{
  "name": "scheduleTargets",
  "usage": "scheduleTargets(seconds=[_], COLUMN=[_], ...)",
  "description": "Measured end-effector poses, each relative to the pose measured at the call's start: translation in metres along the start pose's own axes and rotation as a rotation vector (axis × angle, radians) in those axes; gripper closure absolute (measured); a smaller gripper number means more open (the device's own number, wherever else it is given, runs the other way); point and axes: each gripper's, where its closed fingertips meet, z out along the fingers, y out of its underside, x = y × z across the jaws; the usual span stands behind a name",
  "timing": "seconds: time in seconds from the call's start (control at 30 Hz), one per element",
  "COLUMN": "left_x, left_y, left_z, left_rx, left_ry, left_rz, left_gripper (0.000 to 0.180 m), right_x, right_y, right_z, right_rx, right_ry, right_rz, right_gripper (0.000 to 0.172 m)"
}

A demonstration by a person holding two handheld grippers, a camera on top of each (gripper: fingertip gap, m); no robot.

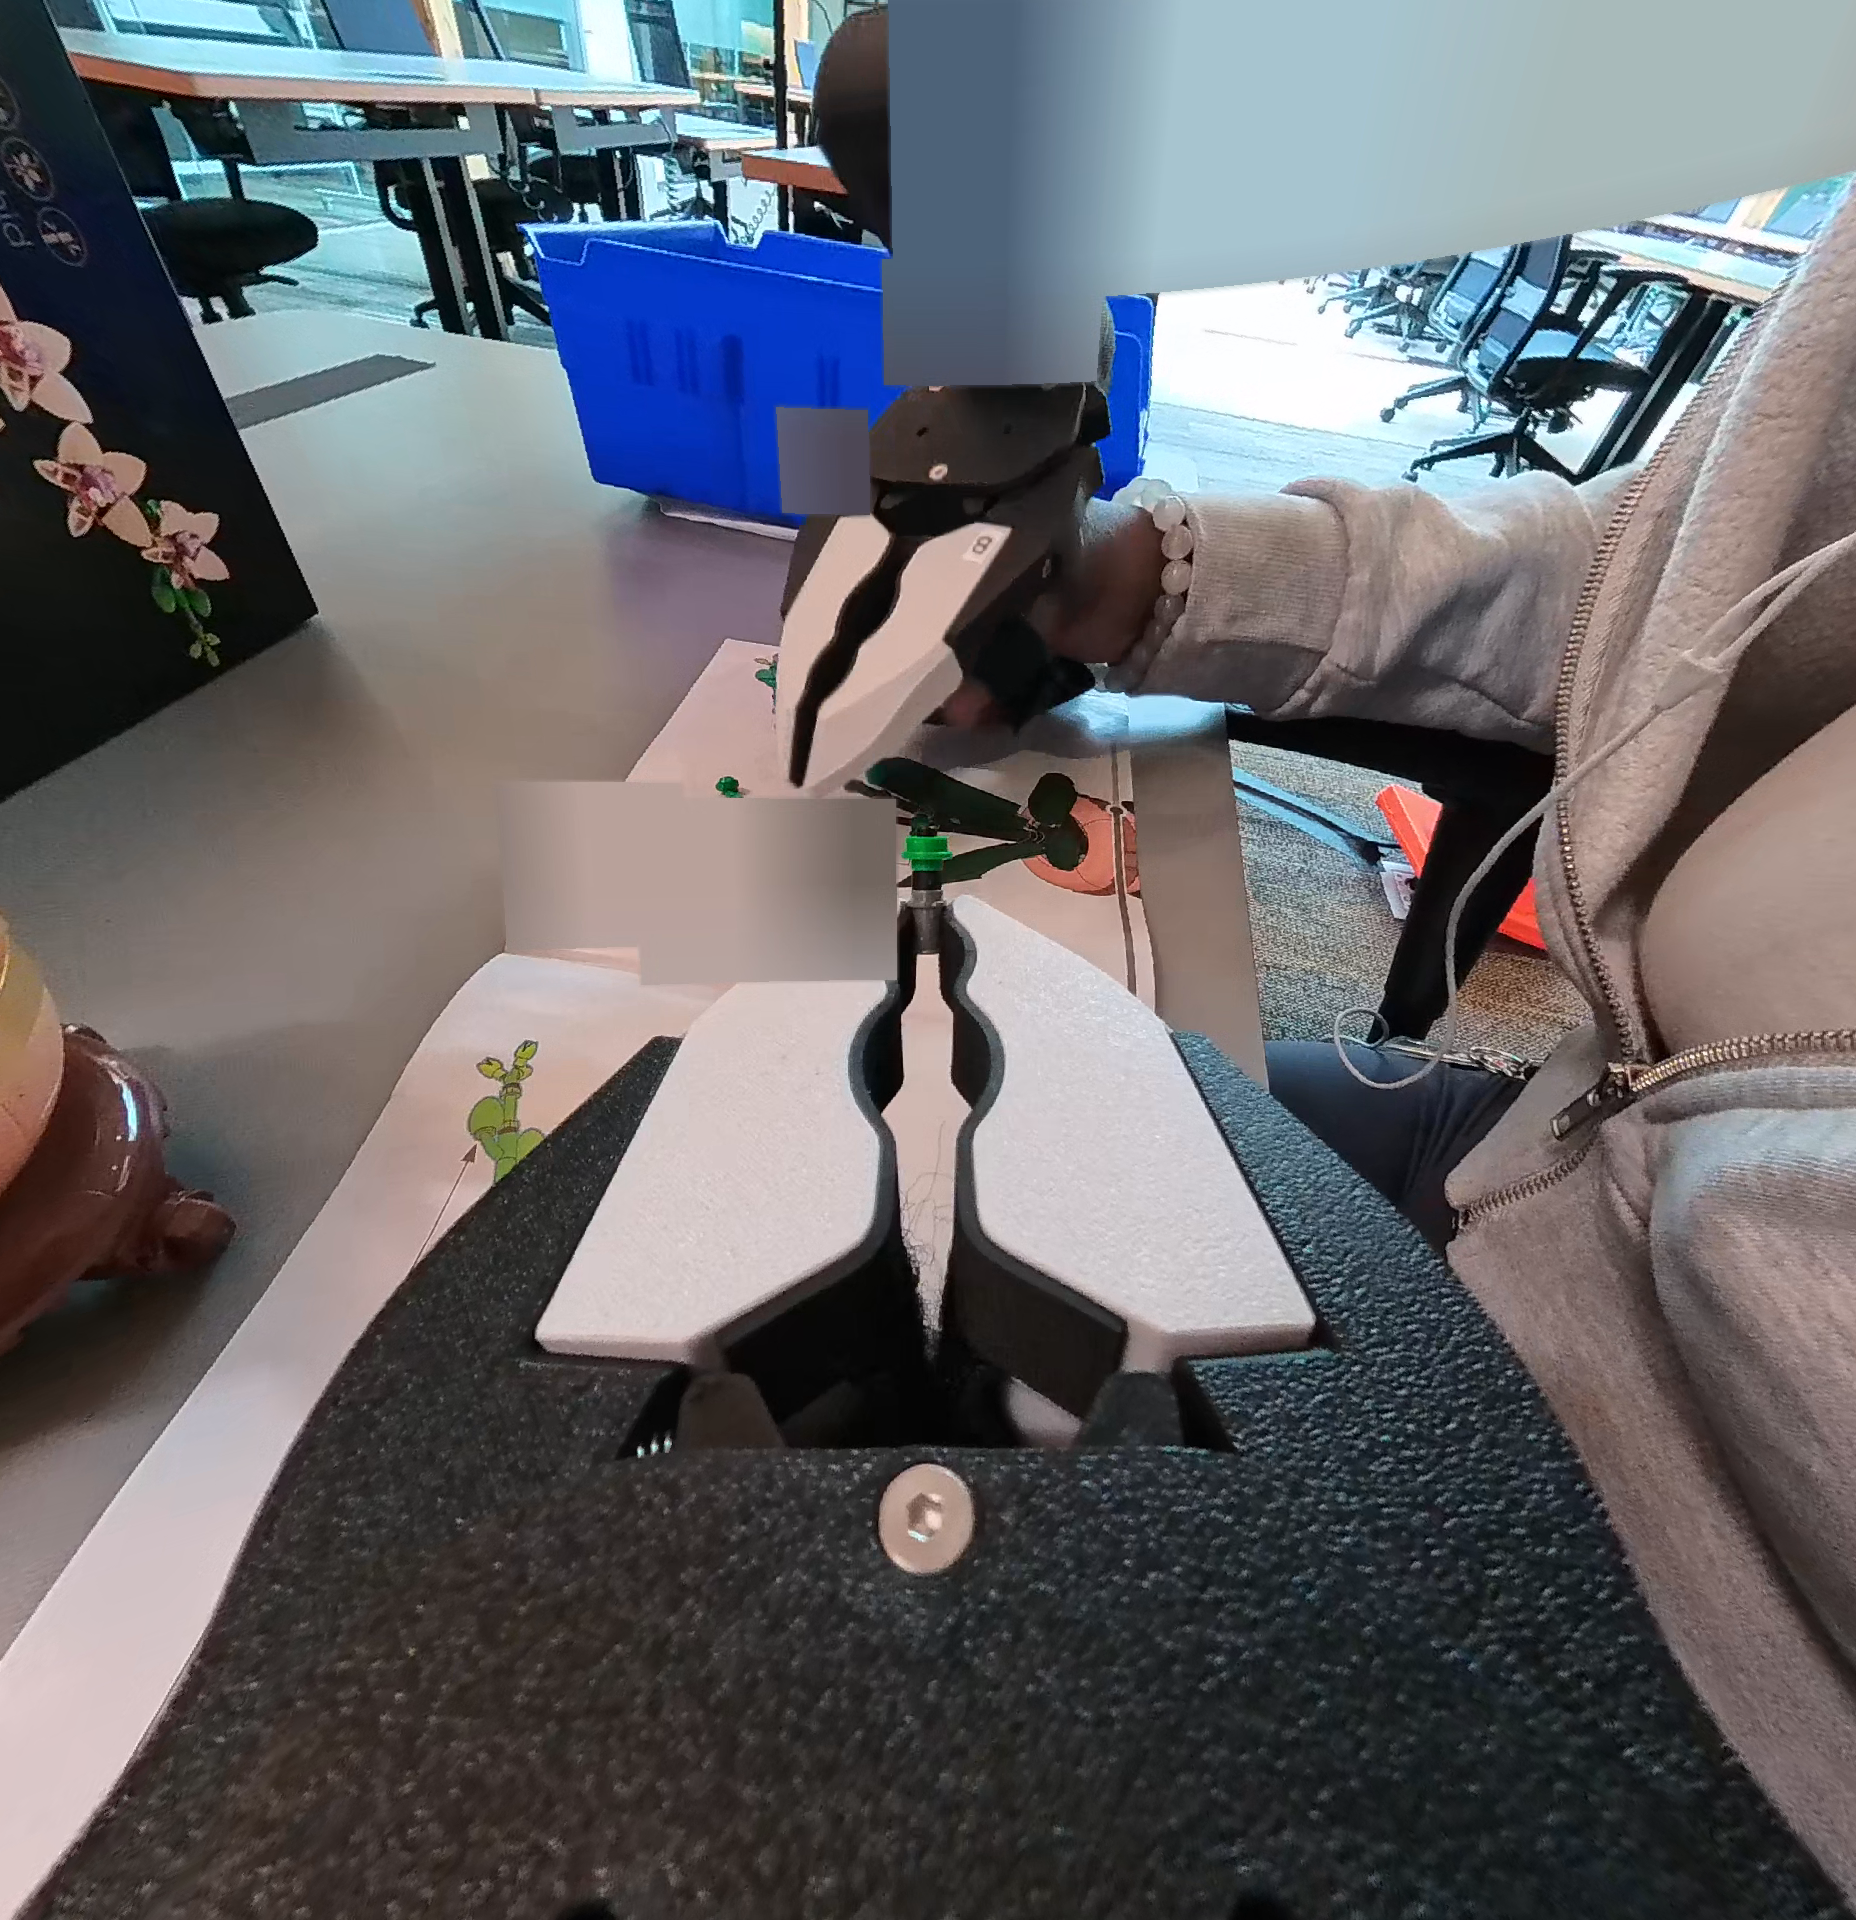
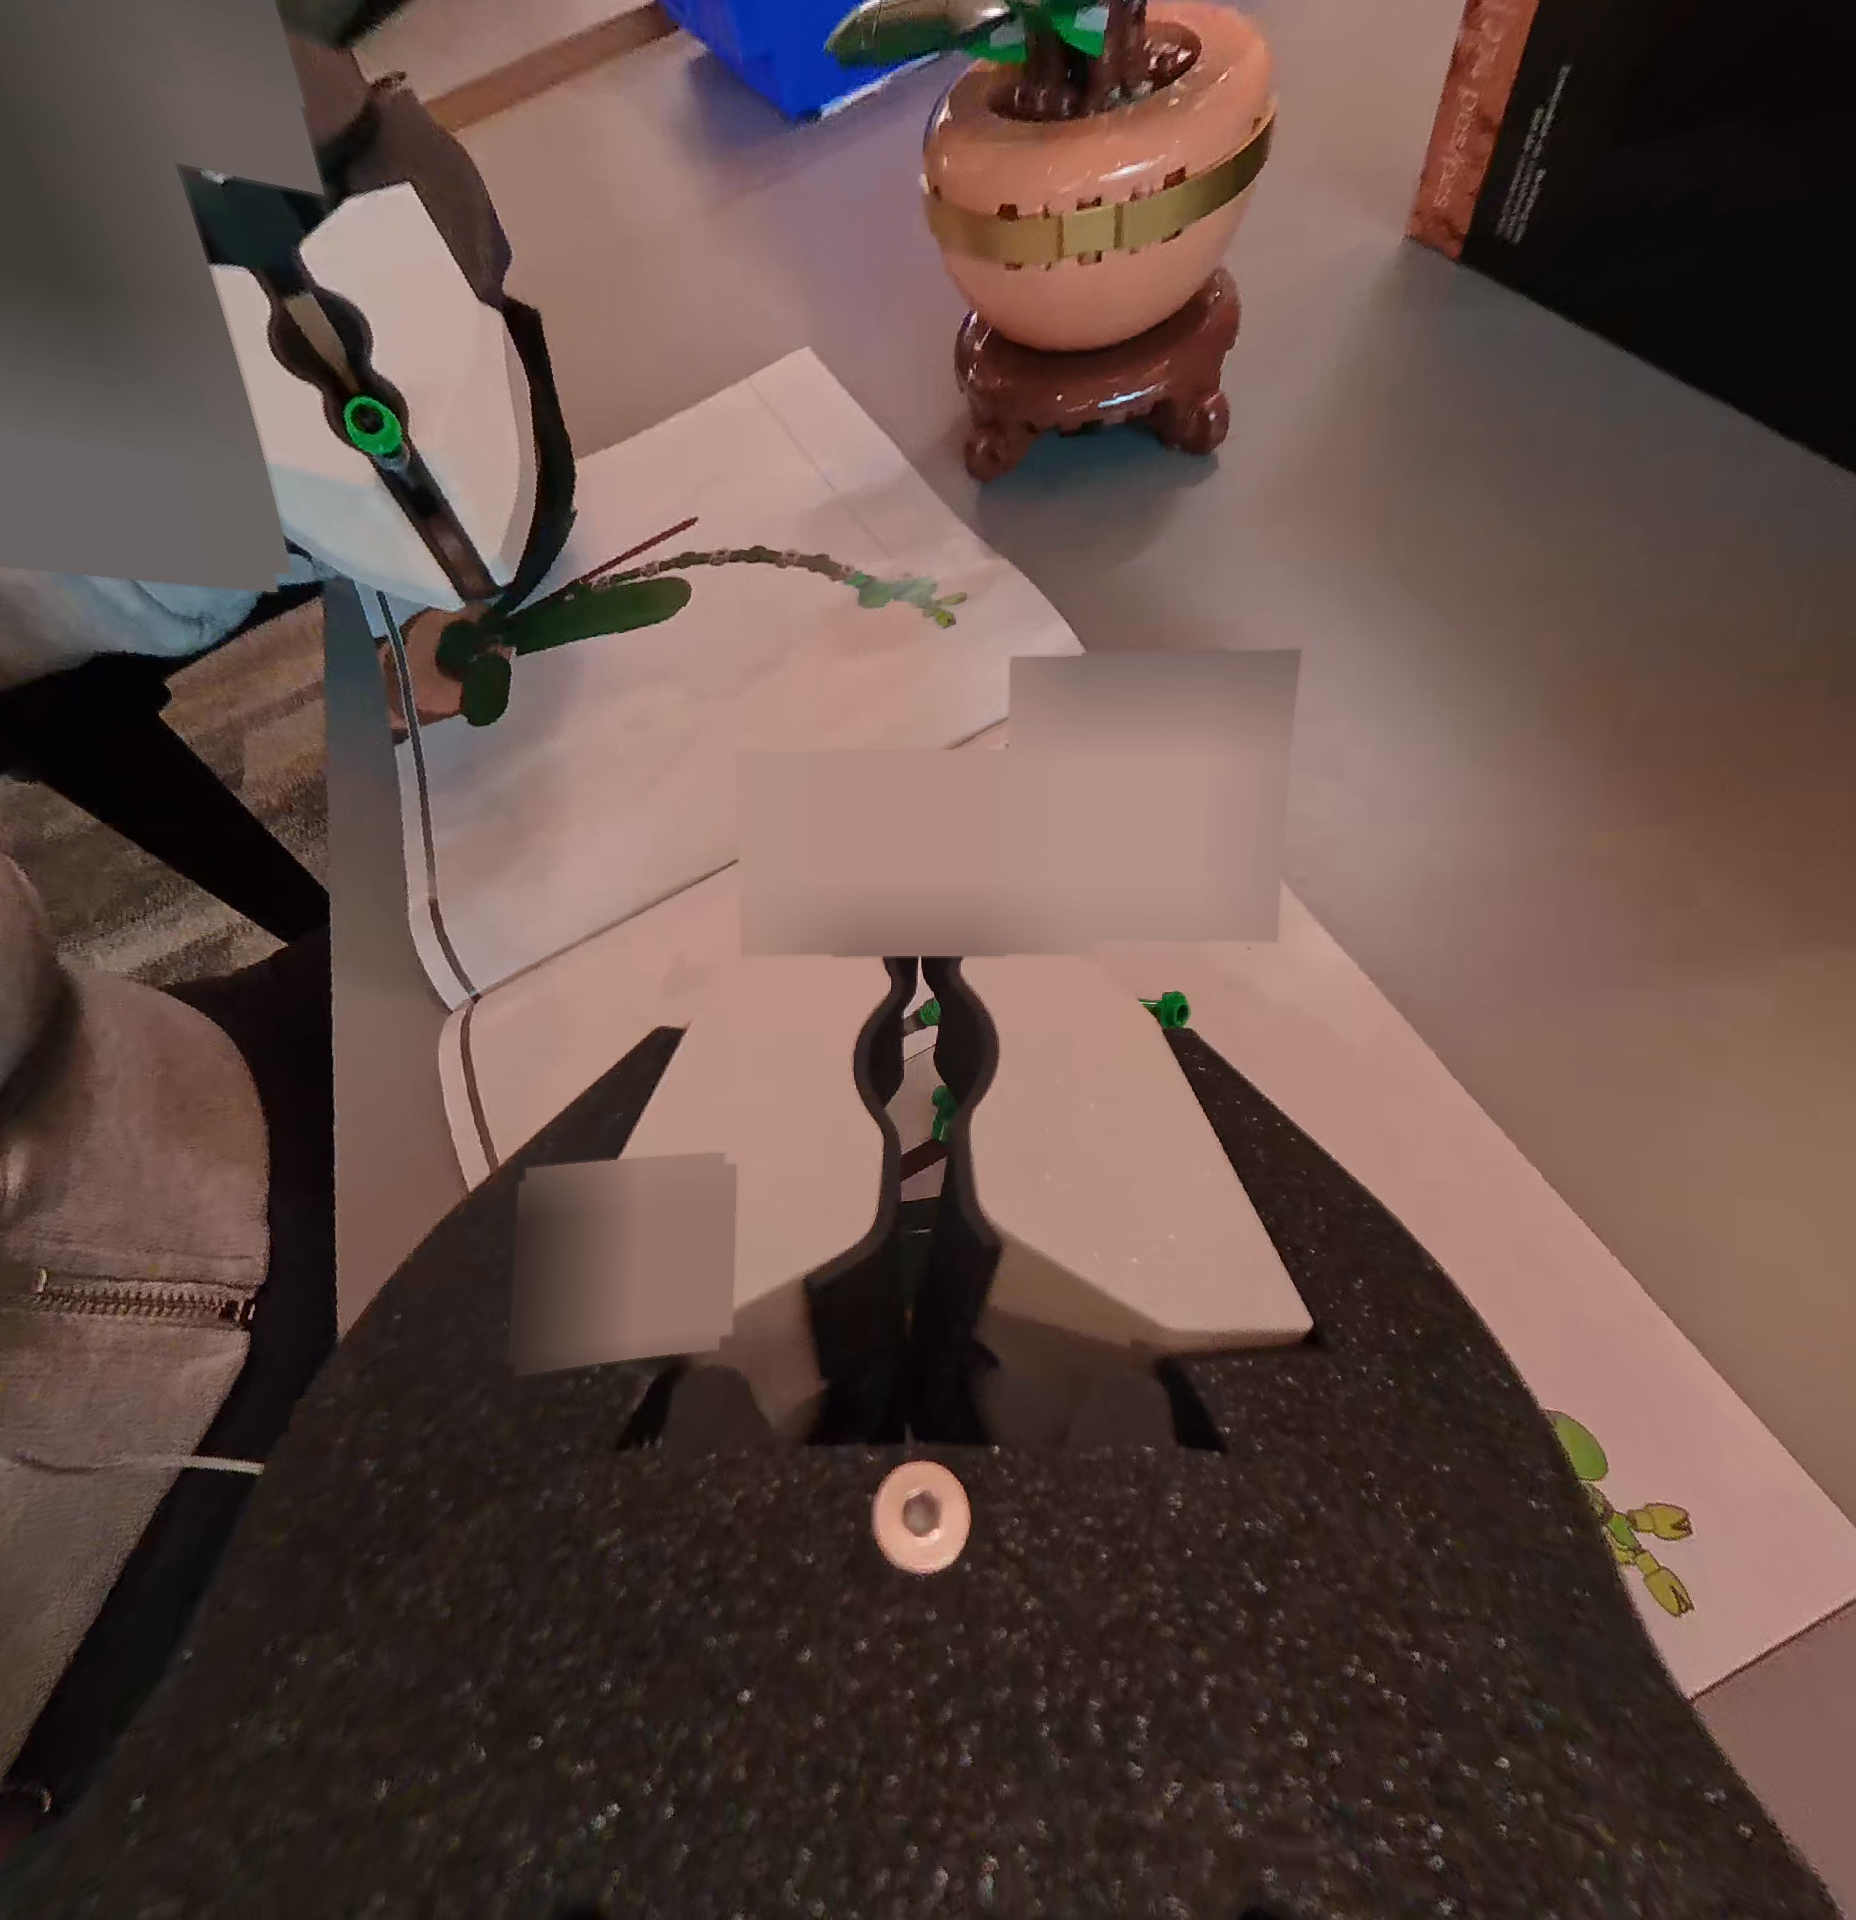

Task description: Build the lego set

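My left gripper (image 1: pixel 926 920) is shut on a small dark stem piece with a bright green cap (image 1: pixel 929 852) that sticks out past the fingertips, held above an open instruction booklet (image 1: pixel 456 1070). The same piece (image 2: pixel 366 421) shows between its fingers in the right wrist view. My right gripper (image 2: pixel 919 964) is shut; a blur patch covers its very tips there. In the left wrist view it (image 1: pixel 799 771) points down with closed tips just over the booklet page, and nothing shows between them. Small green pieces (image 2: pixel 1173 1008) lie loose on the page beside and under it.
A pink brick-built pot on a brown stand (image 2: pixel 1100 208) stands on the grey table (image 2: pixel 1526 623) beyond the booklet. A dark box with orchid pictures (image 1: pixel 93 468) stands at the left, a blue bin (image 1: pixel 716 364) behind. A person's grey sleeve (image 1: pixel 1371 592) is at the right. My right fingertips sit around 10 cm from my left ones.
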Motion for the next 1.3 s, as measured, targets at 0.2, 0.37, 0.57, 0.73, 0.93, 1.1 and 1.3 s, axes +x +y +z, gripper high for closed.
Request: scheduleTargets(seconds=[0.2,0.37,0.57,0.73,0.93,1.1,1.3], left_x=[0.000,-0.001,0.000,0.000,-0.001,0.000,-0.001], left_y=[0.000,0.000,0.000,0.000,0.000,0.000,0.000], left_z=[0.000,0.000,0.000,0.000,0.001,0.000,0.000], left_rx=[0.000,-0.001,-0.002,-0.003,-0.003,-0.003,-0.002], left_ry=[-0.001,-0.002,-0.003,-0.004,-0.004,-0.005,-0.005], left_rz=[-0.003,0.000,0.000,0.000,0.001,0.003,-0.005], left_gripper=[0.178,0.178,0.178,0.177,0.178,0.178,0.178], right_x=[0.002,0.001,0.002,0.001,0.001,0.005,0.028], right_y=[0.000,0.000,0.000,0.000,-0.001,-0.004,-0.002], right_z=[0.000,0.000,0.000,0.000,0.000,-0.007,-0.054], right_rx=[-0.004,-0.003,0.002,0.004,0.006,0.027,-0.143], right_ry=[-0.001,-0.009,-0.005,-0.010,-0.010,0.009,0.205], right_rz=[0.026,0.019,0.024,0.023,0.027,0.029,0.014], right_gripper=[0.172,0.172,0.172,0.172,0.172,0.156,0.153])
